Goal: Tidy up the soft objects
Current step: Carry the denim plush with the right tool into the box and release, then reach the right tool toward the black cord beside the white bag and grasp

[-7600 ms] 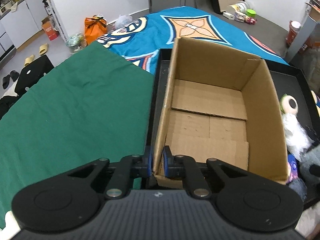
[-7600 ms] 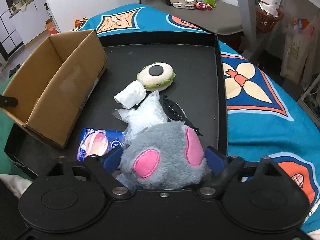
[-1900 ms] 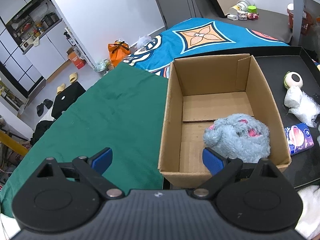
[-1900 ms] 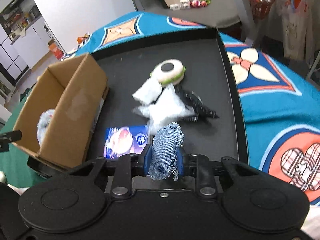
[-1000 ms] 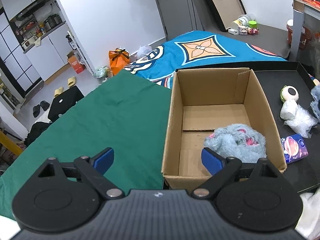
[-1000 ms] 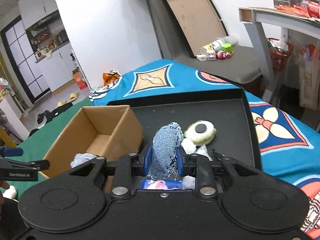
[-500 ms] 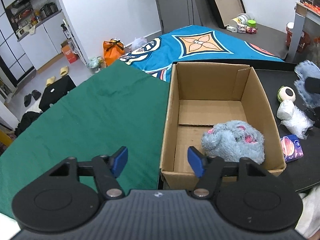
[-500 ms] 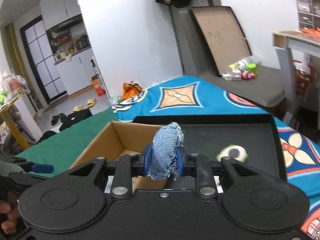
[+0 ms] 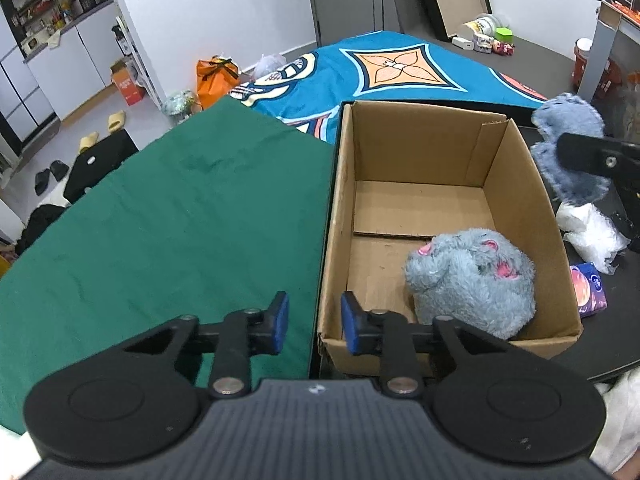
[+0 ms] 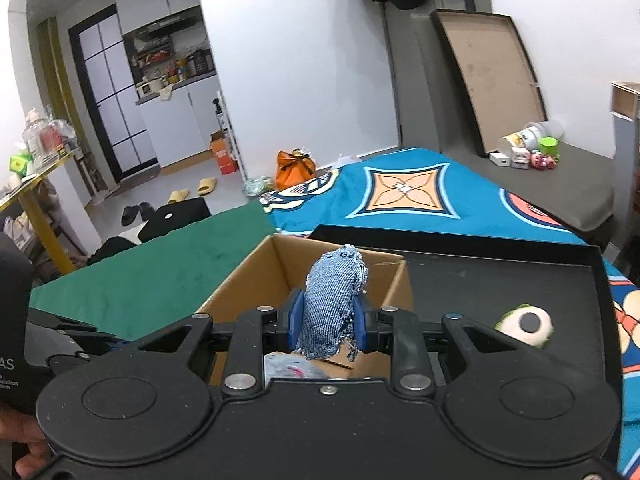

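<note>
An open cardboard box (image 9: 420, 152) stands on the black tray (image 10: 520, 280). A grey-blue plush toy (image 9: 472, 280) with pink patches lies in its near right corner. My left gripper (image 9: 312, 322) is open, its fingers astride the box's near left corner, one pad (image 9: 350, 324) inside the box. My right gripper (image 10: 326, 320) is shut on a piece of blue denim cloth (image 10: 332, 304) and holds it above the box's right side; the cloth also shows in the left wrist view (image 9: 568, 148).
On the tray right of the box lie white crumpled plastic (image 9: 592, 228), a small printed packet (image 9: 588, 288) and a green-and-white round soft toy (image 10: 524, 326). A green cloth (image 9: 160, 220) covers the surface left of the box, a blue patterned cloth (image 9: 380, 68) beyond.
My left gripper has narrowed and moved to the box's near left corner. My right gripper has lifted the denim cloth off the tray and carried it over toward the box.
</note>
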The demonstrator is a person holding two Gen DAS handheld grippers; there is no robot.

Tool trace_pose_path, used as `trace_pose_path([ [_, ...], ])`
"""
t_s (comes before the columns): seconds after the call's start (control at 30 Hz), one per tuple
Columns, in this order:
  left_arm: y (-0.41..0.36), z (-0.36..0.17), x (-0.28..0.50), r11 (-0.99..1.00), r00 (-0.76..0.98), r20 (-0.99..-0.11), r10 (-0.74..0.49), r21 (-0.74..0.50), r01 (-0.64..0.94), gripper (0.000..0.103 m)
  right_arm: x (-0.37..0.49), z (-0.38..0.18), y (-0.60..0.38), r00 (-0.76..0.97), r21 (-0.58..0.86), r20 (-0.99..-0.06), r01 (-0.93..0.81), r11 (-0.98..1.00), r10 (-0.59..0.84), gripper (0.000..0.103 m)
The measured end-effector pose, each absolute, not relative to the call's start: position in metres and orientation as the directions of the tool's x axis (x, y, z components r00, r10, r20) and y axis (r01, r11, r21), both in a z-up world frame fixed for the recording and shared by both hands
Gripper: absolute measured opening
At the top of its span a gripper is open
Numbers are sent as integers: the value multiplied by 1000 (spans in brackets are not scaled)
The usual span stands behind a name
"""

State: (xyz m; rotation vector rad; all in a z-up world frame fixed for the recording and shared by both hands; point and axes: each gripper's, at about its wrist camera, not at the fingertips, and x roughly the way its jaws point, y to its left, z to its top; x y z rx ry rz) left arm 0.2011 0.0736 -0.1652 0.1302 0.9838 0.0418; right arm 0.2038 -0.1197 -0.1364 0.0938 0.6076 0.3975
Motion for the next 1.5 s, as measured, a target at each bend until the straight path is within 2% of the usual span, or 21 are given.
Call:
trace_pose_path([
  [0.17,77,-167,202,995,547,-835,61,96,36,13,208,-138,-105,741,206,-542,-341,917,397,27],
  [0.3,78,-168,201,995,550,-834,49,87,43,13,212,-144,-99,727,242,-566,-305,921,389,48],
  [0.33,79,-169,201,996,549,-835,48,84,41,13,212,-145,-99,723,235,-574,-305,923,385,50],
  [0.6,79,-168,202,995,550,-834,52,87,38,14,199,-147,-108,719,213,-604,-272,939,345,55],
  [0.77,76,-168,202,993,554,-829,74,115,39,18,193,-153,-119,709,225,-629,-227,947,319,55],
  [0.97,72,-165,201,989,560,-822,106,147,28,33,190,-160,-131,712,224,-645,-170,960,277,55],
  [1.17,65,-162,198,980,587,-796,146,198,25,61,188,-167,-145,728,196,-650,-119,973,220,55],
  [1.23,62,-161,197,976,593,-790,156,215,30,71,188,-169,-151,729,199,-653,-100,975,208,58],
  [1.5,55,-161,197,966,594,-781,193,259,26,83,191,-175,-174,728,222,-660,-48,974,186,59],
])
